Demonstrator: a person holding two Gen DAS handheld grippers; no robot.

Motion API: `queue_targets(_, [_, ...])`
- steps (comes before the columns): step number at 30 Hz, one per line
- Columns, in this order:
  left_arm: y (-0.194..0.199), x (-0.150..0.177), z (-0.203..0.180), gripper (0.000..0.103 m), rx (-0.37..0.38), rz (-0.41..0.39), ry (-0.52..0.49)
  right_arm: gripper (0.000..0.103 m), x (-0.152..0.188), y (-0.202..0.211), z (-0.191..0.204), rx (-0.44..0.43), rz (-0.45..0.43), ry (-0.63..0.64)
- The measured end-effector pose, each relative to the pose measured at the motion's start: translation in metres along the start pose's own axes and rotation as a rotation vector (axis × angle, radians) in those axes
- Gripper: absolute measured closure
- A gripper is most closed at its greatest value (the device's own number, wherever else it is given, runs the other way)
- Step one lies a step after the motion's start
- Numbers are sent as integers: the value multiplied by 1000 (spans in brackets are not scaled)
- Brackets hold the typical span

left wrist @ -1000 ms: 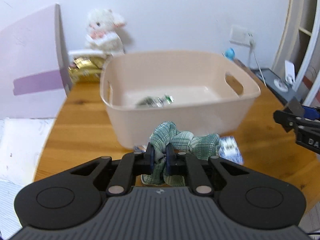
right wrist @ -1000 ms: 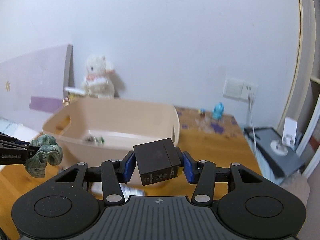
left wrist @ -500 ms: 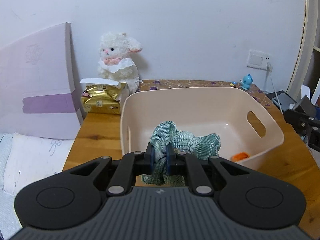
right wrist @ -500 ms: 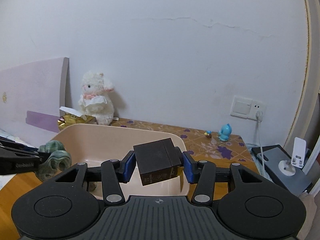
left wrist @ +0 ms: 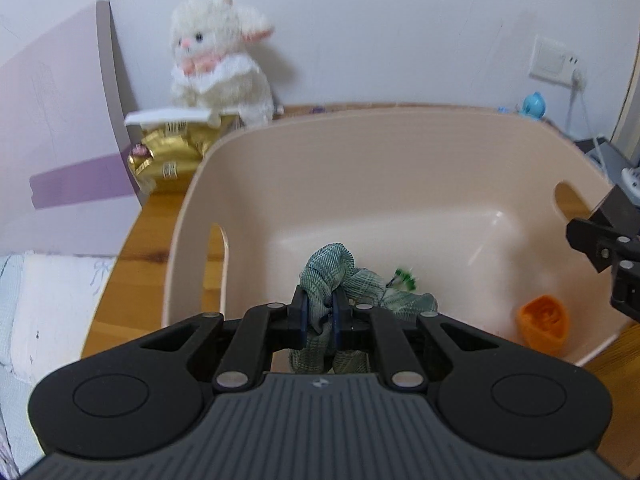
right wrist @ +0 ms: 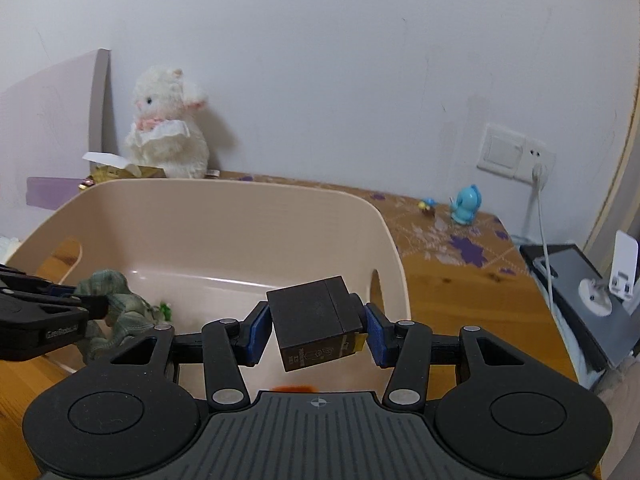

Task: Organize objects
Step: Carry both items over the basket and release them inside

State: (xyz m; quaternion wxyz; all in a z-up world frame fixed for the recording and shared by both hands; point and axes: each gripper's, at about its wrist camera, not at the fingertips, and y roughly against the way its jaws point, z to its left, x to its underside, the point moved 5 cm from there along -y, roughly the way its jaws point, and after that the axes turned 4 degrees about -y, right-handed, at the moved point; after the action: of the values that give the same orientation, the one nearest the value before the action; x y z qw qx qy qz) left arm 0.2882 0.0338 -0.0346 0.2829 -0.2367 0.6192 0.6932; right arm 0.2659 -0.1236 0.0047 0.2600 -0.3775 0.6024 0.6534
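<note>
The left gripper (left wrist: 320,312) has its jaws pinched tight on a green plaid cloth (left wrist: 332,280), which hangs bunched between the pads over the inside of the beige plastic bin (left wrist: 360,168). The right gripper (right wrist: 314,330) is clamped on a small black box (right wrist: 312,320), tilted, held above the bin's right end near its handle slot. On the bin floor lie an orange object (left wrist: 544,324) in the right corner and a small green item (left wrist: 404,278) just beyond the cloth. The bin sits on a wooden table (right wrist: 460,292). Behind it, against the wall, stand a white plush lamb (left wrist: 218,64) and a gold packet (left wrist: 168,152), with a blue figurine (right wrist: 466,204) farther right near the wall socket (right wrist: 514,152).
</note>
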Motion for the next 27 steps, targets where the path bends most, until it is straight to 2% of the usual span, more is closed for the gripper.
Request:
queue_targets(2, [-1, 2, -3, 89, -11, -8, -23, 56, 1, 1, -2, -2, -1, -8])
queue_targets(6, [3, 2, 0, 81, 25, -4, 16, 41, -2, 16, -4, 10, -37, -6])
queue_targets(8, [9, 0, 0, 70, 40, -10, 19, 30, -4, 26, -5, 11, -58, -7])
queue_targets(9, [13, 0, -1, 68, 39, -13, 14, 28, -6, 32, -5, 10, -68, -11])
queue_targets(10, [18, 0, -2, 61, 34, -20, 8, 25, -8, 37, -6, 8, -78, -17])
queue_targets(12, [29, -2, -3, 44, 28, -40, 0, 23, -11, 49, -8, 4, -96, -26])
queue_targets(13, [36, -2, -3, 33, 23, -57, 1, 19, -12, 55, -9, 2, -102, -28])
queue_targets(14, [43, -3, -3, 26, 20, -75, 1, 13, -13, 60, -10, 0, -108, -29])
queue_targets(16, [58, -3, -2, 24, 17, -103, 1, 7, -13, 69, -10, -5, -112, -22])
queue_targets(20, [82, 0, 2, 13, 18, -131, 14, 3, -7, 84, -9, -9, -112, -16])
queue_targets(27, [108, 16, 8, 12, 0, -148, 23, 0, 9, 97, -7, -14, -91, -15])
